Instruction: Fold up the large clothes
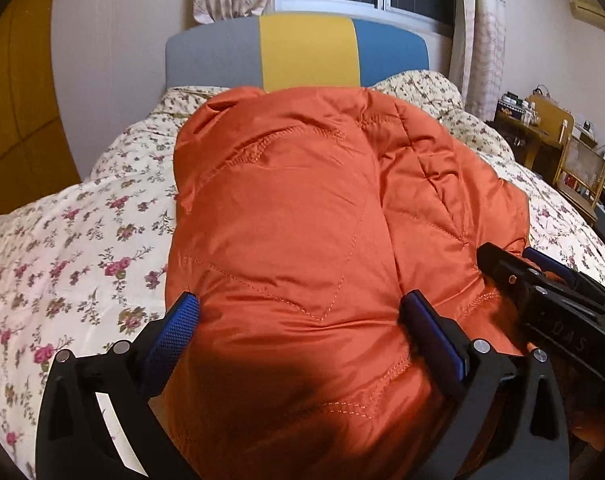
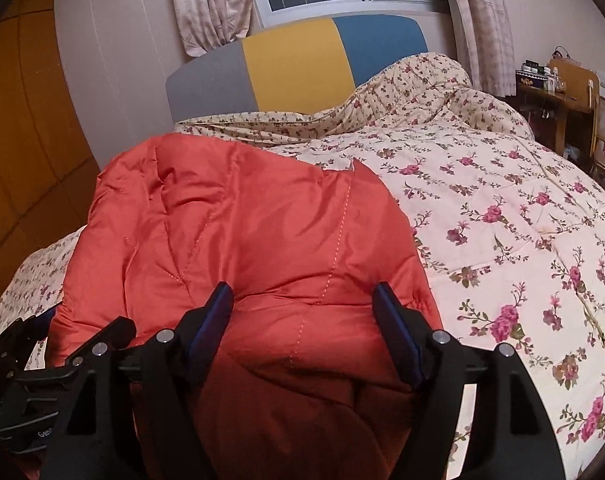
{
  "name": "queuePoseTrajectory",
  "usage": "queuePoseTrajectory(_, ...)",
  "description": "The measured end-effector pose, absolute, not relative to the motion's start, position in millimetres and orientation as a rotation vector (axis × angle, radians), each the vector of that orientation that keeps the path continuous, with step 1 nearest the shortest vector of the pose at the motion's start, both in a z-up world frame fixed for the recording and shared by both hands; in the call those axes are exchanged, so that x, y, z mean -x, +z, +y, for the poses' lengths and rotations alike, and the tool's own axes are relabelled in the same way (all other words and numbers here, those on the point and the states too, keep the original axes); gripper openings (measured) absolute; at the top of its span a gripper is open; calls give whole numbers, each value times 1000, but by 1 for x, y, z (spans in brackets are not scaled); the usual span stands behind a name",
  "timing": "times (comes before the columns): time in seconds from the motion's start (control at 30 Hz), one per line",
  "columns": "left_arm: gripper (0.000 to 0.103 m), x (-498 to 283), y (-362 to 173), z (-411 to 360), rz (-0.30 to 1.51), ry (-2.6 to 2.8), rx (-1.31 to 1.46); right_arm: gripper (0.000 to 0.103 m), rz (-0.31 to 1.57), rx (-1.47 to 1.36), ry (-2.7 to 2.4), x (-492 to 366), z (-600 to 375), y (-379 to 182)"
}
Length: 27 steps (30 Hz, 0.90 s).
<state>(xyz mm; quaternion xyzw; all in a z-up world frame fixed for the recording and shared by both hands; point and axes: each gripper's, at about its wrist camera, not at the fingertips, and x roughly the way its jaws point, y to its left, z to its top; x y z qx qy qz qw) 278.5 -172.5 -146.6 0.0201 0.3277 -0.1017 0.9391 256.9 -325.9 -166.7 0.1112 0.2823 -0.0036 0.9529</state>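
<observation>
A puffy orange quilted jacket (image 1: 302, 220) lies bunched on the floral bedspread; it also shows in the right wrist view (image 2: 242, 232). My left gripper (image 1: 302, 312) is open, its blue-padded fingers set wide on either side of the jacket's near fold. My right gripper (image 2: 304, 300) is open too, straddling the jacket's near right part. The right gripper also shows at the right of the left wrist view (image 1: 542, 280), against the jacket's right edge. Part of the left gripper's body shows at the lower left of the right wrist view.
The floral bedspread (image 2: 502, 220) covers the bed. A grey, yellow and blue headboard (image 1: 302, 52) stands at the far end below a curtained window. A wooden door (image 2: 22, 140) is at left. A desk and chair (image 1: 558, 148) with clutter stand at right.
</observation>
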Motion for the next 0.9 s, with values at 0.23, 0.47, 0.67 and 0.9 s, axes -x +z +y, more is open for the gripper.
queuePoseTrajectory(0.23, 100, -262, -142, -165, 632, -211, -15, 78, 550, -214, -23, -249, -324, -162)
queuePoseTrajectory(0.47, 100, -233, -142, -139, 650, -256, 95, 82, 542, -226, -30, -236, -325, -159)
queuePoseTrajectory(0.67, 100, -226, -144, -116, 708, -278, 213, 93, 583, -272, -21, -226, -333, -159)
queuePoseTrajectory(0.9, 100, -219, -138, -107, 717, -309, 166, 101, 682, -415, 66, -210, -359, -164)
